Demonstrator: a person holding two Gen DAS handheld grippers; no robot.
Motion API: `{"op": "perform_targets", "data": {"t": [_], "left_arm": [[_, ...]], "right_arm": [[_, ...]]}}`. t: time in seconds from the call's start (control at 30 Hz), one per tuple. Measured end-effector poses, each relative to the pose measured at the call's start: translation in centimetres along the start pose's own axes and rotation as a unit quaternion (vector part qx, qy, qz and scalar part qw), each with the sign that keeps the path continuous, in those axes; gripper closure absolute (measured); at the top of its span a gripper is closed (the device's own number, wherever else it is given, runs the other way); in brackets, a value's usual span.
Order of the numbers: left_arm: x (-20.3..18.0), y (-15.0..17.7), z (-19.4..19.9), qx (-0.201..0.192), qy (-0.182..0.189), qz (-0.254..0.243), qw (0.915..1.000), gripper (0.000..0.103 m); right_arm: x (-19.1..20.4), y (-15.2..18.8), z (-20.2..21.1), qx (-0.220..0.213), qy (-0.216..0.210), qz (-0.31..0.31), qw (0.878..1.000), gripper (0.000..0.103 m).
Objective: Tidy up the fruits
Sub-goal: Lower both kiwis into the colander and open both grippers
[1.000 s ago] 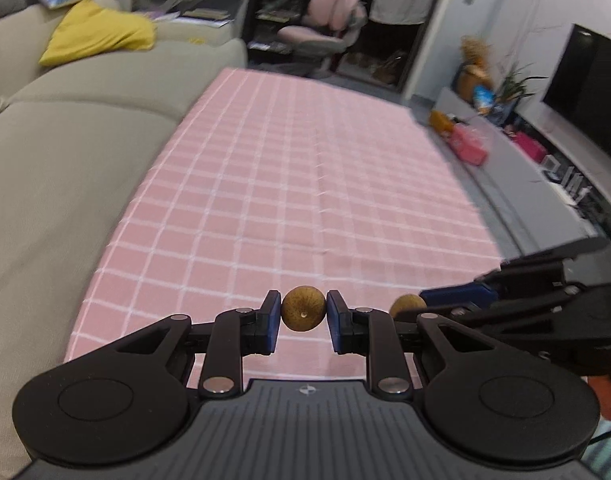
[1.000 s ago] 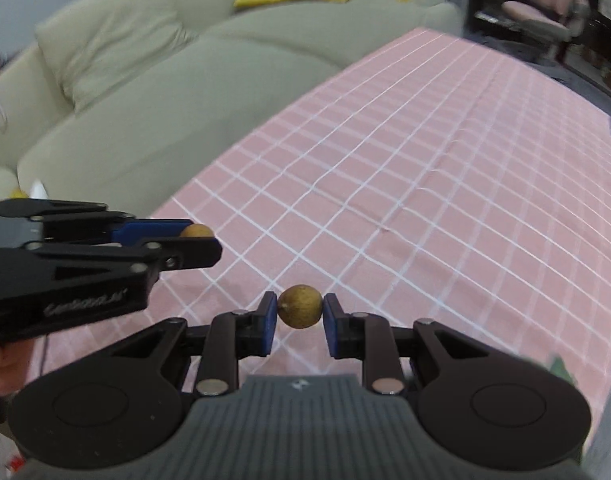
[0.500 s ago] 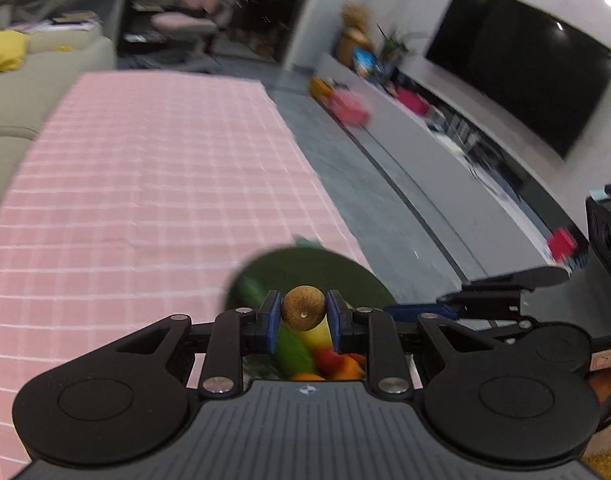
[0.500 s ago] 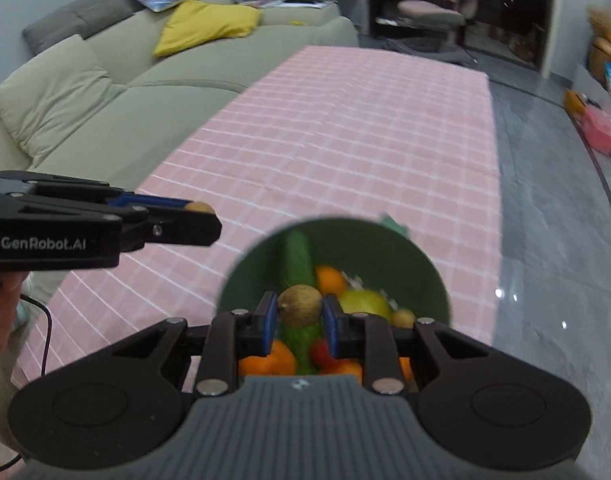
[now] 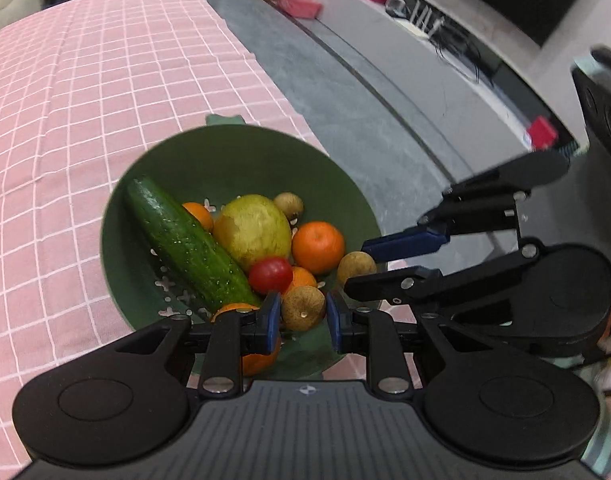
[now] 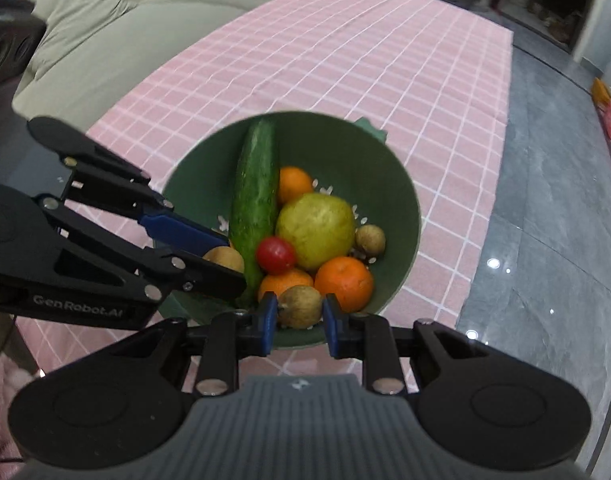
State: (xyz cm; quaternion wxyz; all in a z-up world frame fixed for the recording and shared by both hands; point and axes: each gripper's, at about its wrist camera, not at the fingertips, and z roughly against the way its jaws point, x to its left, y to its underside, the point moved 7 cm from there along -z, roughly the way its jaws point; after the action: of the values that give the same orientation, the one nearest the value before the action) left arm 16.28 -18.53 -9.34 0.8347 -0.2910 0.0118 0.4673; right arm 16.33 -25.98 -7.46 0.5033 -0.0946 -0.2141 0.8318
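A green bowl [image 5: 233, 152] [image 6: 405, 208] on the pink checked cloth holds a cucumber [image 5: 185, 244] [image 6: 255, 192], a yellow-green pear [image 5: 253, 230] [image 6: 317, 230], oranges [image 5: 317, 246] [image 6: 343, 282], a red tomato [image 5: 270, 274] [image 6: 275, 255] and a small brown fruit [image 5: 289, 205] [image 6: 370, 239]. My left gripper [image 5: 303, 316] is shut on a brown longan [image 5: 303, 307] over the bowl's near edge. My right gripper [image 6: 299, 316] is shut on another longan [image 6: 301, 306] over the bowl's near rim. Each gripper shows in the other's view, the right [image 5: 355, 266] and the left [image 6: 225, 256].
The pink checked tablecloth [image 5: 85, 80] [image 6: 345, 60] stretches beyond the bowl. A grey shiny floor [image 5: 365, 100] [image 6: 553, 220] lies to the right of the table edge. A beige sofa [image 6: 105, 20] runs along the left. A low TV bench [image 5: 425, 32] stands far right.
Both grippers have swung from over the bare cloth to above the green bowl and come down close to the fruit, each still holding its longan.
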Motion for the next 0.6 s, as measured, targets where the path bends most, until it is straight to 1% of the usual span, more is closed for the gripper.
{"op": "perform_targets", "data": {"t": [0.1, 0.2, 0.43, 0.5, 0.57, 0.6], "left_arm": [[-0.7, 0.1, -0.6, 0.010, -0.007, -0.032, 0.9994, 0.076], [-0.9, 0.4, -1.0, 0.020, -0.012, -0.053, 0.9983, 0.076], [-0.8, 0.5, -1.4, 0.028, -0.006, -0.059, 0.9979, 0.075], [-0.9, 0.5, -1.3, 0.027, -0.009, -0.062, 0.9977, 0.073], [-0.9, 0.5, -1.1, 0.025, -0.010, -0.062, 0.9977, 0.068], [-0.8, 0.6, -0.9, 0.024, -0.007, -0.060, 0.9979, 0.066]], "right_arm": [[-0.1, 0.0, -1.0, 0.016, -0.009, 0.021, 1.000, 0.082], [-0.1, 0.2, -1.9, 0.026, -0.014, 0.040, 0.999, 0.082], [-0.2, 0.1, -2.4, 0.032, -0.025, 0.054, 0.998, 0.082], [-0.2, 0.1, -2.3, 0.030, -0.025, 0.056, 0.998, 0.082], [-0.2, 0.1, -2.2, 0.027, -0.026, 0.057, 0.998, 0.082], [-0.3, 0.1, -2.1, 0.025, -0.026, 0.058, 0.998, 0.081]]}}
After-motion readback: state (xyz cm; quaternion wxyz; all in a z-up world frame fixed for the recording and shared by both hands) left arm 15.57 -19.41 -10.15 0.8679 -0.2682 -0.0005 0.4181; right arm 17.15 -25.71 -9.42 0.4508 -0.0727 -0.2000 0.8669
